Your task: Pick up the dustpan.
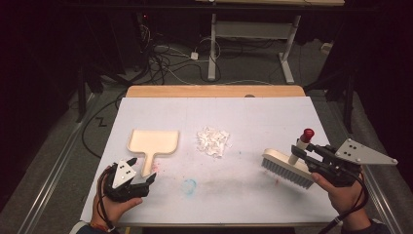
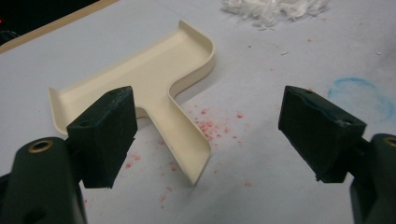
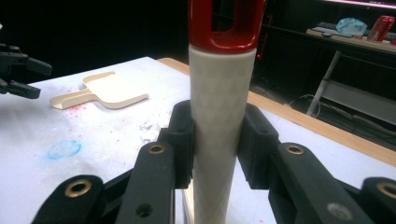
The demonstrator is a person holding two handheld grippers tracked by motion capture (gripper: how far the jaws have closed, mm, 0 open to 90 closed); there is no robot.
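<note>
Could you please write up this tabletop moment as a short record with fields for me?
Surface: white table with red specks and a blue smudge
Left gripper: open, jaws either side of the dustpan handle's end, not pressing it
Dustpan: cream, lying flat, handle toward the person
Right gripper: shut on the brush handle
Brush: cream, red-capped handle, bristles tilted toward the table
Debris: pile of white shreds between dustpan and brush
Stage: sweeping not yet begun

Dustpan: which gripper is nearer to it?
Left. The left gripper sits open right at the handle end of the dustpan. The right gripper is across the table, shut on the brush handle.
</note>
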